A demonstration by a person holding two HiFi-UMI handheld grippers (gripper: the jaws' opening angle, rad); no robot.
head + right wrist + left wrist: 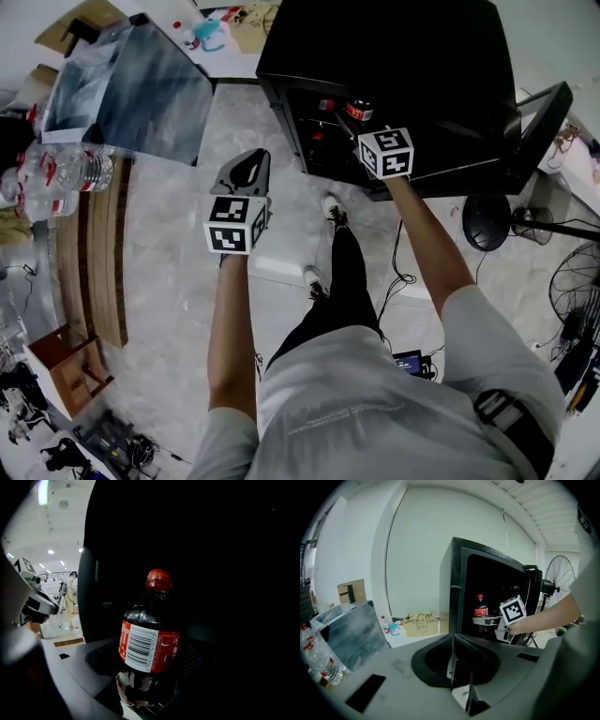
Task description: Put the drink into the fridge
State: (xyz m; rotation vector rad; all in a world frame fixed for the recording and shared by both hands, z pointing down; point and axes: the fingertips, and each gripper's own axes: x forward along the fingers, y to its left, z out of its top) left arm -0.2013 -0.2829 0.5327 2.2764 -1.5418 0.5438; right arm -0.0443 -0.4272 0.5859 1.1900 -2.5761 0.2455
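The drink is a dark cola bottle [150, 644] with a red cap and a red label, standing upright. My right gripper [364, 117] is shut on its lower body and holds it just inside the black fridge [394, 56]. The left gripper view shows the bottle [481, 606] at the fridge's open front [487, 597], with the right gripper's marker cube [512, 611] beside it. The fridge door [539, 122] stands open to the right. My left gripper [247, 161] hangs over the floor left of the fridge. Its jaws are shut, holding nothing.
Clear water bottles [70, 169] stand on a wooden bench [94, 253] at the left. A grey panel [131, 80] leans nearby. A white table with a bag [419, 623] lies behind. A fan [577, 281] and a round black base [486, 220] stand at the right.
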